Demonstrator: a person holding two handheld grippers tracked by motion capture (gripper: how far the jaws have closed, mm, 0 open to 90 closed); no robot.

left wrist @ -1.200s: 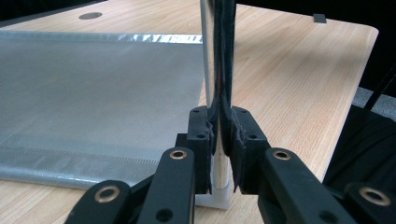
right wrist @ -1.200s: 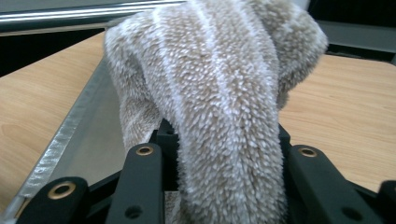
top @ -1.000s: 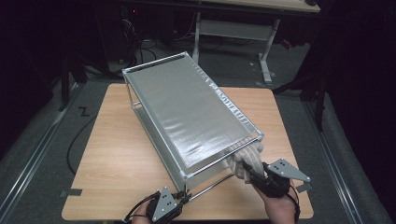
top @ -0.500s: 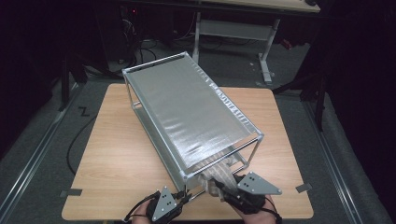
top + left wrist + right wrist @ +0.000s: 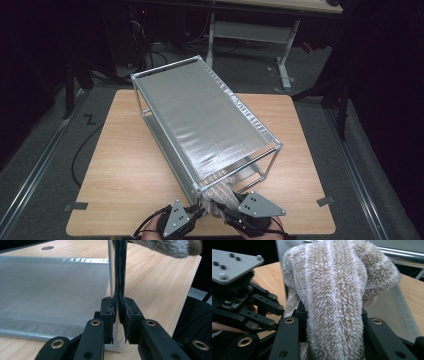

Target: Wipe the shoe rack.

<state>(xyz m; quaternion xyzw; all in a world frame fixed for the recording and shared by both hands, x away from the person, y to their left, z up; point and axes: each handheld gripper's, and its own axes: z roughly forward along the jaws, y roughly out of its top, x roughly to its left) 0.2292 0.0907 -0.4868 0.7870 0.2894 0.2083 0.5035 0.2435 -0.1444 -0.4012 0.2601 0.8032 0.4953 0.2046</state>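
Note:
A silver metal rack [image 5: 200, 120] with mesh shelves stands slantwise on the wooden table [image 5: 125, 165]. At its near corner my left gripper [image 5: 197, 212] is shut on the upright corner post [image 5: 116, 277], pads pressed on both sides just above the foot. Beside it, my right gripper [image 5: 227, 210] is shut on a fluffy beige cloth with pale stripes [image 5: 332, 290]. The cloth bulges out over the jaws and lies against the rack's near end [image 5: 220, 192]. Its tip shows at the top of the left gripper view [image 5: 172, 246].
The rack's lower mesh shelf [image 5: 50, 290] spreads left of the post. The left gripper's grey plate [image 5: 232, 265] is close at the left of the right gripper view. Bare table lies left and right of the rack. A desk frame [image 5: 250, 30] stands beyond.
My right gripper has moved left along the table's front edge with the cloth, from the rack's near right corner to beside the left gripper. The left gripper has stayed on the post.

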